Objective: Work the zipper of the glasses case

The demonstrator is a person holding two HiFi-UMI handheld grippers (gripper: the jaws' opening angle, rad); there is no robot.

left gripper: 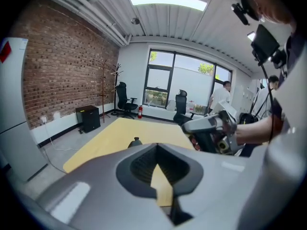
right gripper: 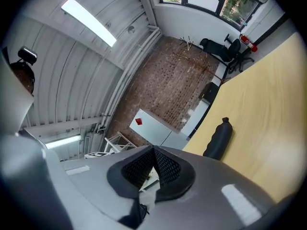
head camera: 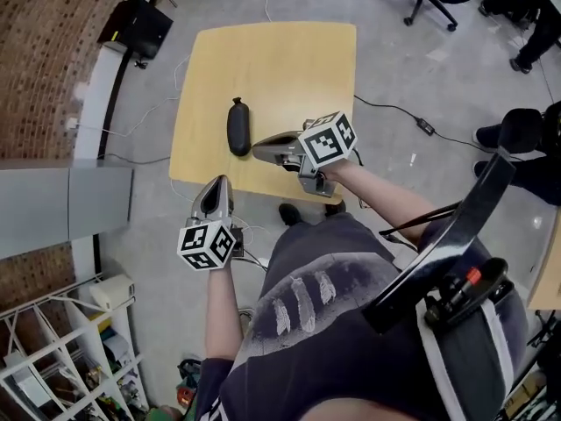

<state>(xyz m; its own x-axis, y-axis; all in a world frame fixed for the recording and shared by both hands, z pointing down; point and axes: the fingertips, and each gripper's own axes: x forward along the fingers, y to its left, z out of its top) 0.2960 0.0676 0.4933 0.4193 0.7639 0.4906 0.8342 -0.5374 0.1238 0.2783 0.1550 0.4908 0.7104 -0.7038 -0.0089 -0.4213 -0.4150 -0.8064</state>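
Glasses case (head camera: 238, 127) on yellow table (head camera: 289, 68), brick wall (head camera: 44, 42) nearby; left gripper (head camera: 218, 185) and right gripper (head camera: 260, 151) closed, empty.

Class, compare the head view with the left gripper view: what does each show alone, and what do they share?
Only the head view: the person's torso and the marker cube on the left gripper. Only the left gripper view: the windows and the ceiling light. Both: the yellow table, the black glasses case lying on it, and the right gripper.
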